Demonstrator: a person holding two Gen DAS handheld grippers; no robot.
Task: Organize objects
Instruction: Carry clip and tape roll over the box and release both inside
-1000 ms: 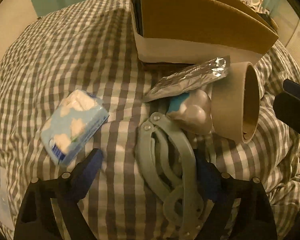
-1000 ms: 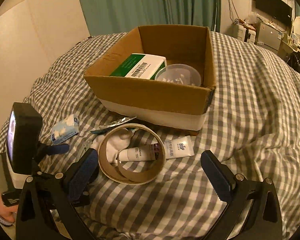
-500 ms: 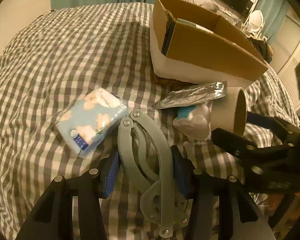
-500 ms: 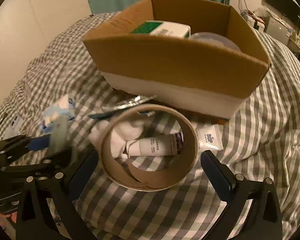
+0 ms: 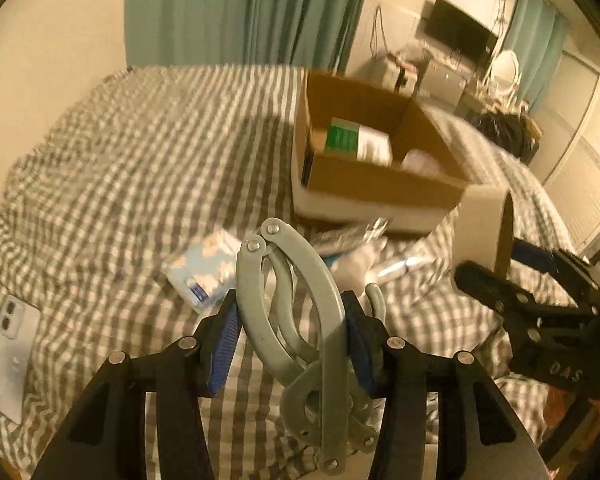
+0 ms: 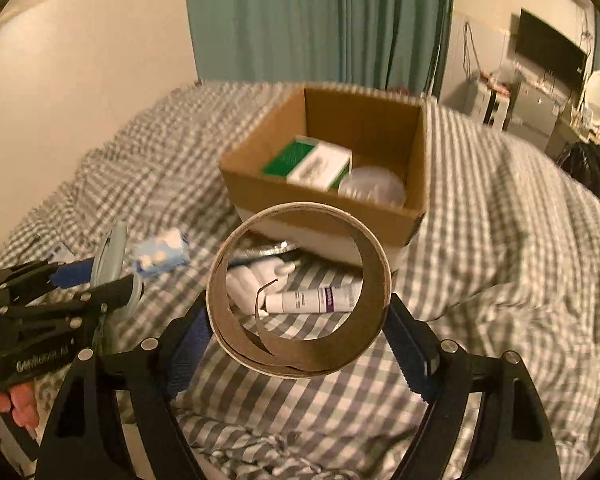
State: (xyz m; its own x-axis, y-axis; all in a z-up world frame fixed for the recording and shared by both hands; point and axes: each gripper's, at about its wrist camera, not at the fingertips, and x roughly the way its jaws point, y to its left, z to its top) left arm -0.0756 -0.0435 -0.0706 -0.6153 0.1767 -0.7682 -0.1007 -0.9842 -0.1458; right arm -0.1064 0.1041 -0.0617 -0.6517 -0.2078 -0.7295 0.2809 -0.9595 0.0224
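The left hand-held gripper (image 5: 292, 340) is clamped on the grey clip (image 5: 300, 312), the right hand-held gripper (image 6: 300, 324) on the ring (image 6: 298, 296), both above the bed (image 6: 500, 240). Each should clear the box (image 6: 416, 184) wall before releasing.

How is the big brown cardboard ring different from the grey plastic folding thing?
The brown cardboard ring is one round hoop you can see through; the grey plastic folding thing is several curved arms joined by rivets. The ring sits in the right gripper, the grey one in the left gripper. Both are held up above the checked bedspread.
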